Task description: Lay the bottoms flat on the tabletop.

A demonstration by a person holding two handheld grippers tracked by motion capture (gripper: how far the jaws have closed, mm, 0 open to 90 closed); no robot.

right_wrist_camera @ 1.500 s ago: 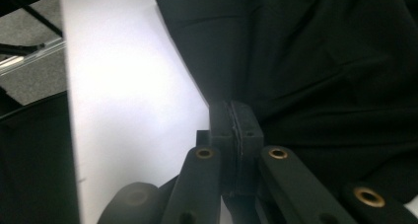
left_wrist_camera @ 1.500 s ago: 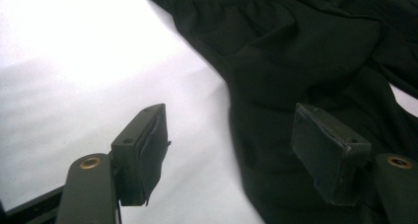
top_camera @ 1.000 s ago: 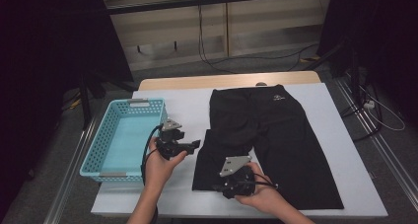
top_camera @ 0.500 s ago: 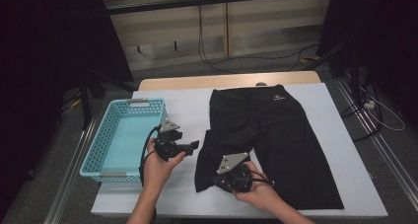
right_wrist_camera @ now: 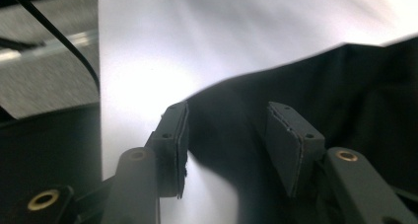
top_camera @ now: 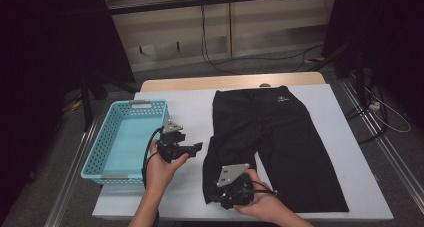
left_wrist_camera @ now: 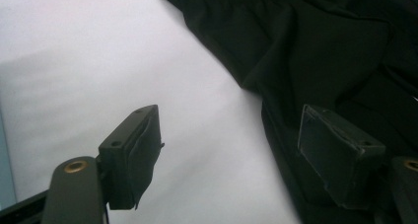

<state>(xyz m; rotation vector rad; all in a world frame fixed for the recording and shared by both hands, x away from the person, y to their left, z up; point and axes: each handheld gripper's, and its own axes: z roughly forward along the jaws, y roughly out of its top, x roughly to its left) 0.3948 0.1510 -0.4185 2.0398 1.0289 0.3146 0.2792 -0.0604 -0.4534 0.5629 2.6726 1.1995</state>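
Observation:
A pair of black trousers [top_camera: 280, 137] lies flat on the white table [top_camera: 185, 112], waist at the far side. My right gripper [top_camera: 220, 199] is at the hem of the left leg near the front edge. Its jaws have just been opening. In the right gripper view the hem corner of the trousers [right_wrist_camera: 345, 86] lies between the jaws of the right gripper [right_wrist_camera: 229, 145], and the pads do not press on it. My left gripper [top_camera: 197, 147] hovers open beside the same leg. In the left gripper view nothing sits between the jaws of the left gripper [left_wrist_camera: 231, 155], and the trousers [left_wrist_camera: 315, 51] lie under its right jaw.
A light blue plastic basket [top_camera: 125, 137] stands at the table's left edge, just left of my left hand. Bare white table [left_wrist_camera: 98, 61] lies between basket and trousers. The table's front-left edge and the floor beyond it are close to the right gripper.
The right gripper has edged slightly toward the near side at the trouser hem. The left hand has kept its place.

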